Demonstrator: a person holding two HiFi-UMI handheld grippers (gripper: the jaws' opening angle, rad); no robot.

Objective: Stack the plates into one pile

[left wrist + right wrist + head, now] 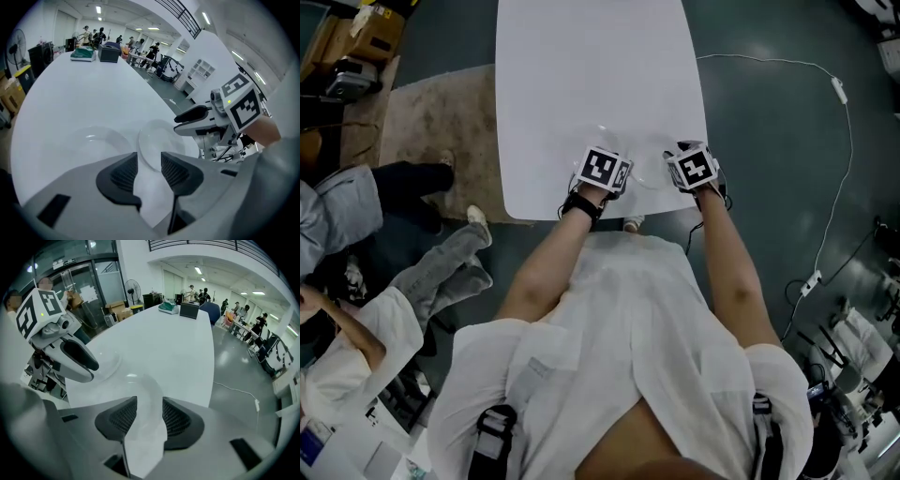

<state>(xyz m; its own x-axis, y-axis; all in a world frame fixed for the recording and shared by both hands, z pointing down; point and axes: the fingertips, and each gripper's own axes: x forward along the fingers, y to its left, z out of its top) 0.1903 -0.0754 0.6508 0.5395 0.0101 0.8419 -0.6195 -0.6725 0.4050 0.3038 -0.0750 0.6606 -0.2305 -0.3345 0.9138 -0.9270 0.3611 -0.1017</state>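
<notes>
Two clear plates lie side by side near the front edge of the white table [591,75]. In the left gripper view the left plate [101,140] lies flat and the right plate [159,140] is just beyond my left gripper [149,161], whose jaws stand apart with nothing pressed between them. In the right gripper view a plate's rim [140,390] lies in the gap of my right gripper [150,406], and the pads stand off it. The other plate [105,364] sits under the left gripper's finger [75,357]. From the head view both grippers [602,169] [692,169] hover at the table's near edge.
A dark box [109,52] and a green item [83,55] sit at the table's far end. A rug [441,131] and seated people [356,216] are to the left. A white cable [839,141] runs over the floor on the right.
</notes>
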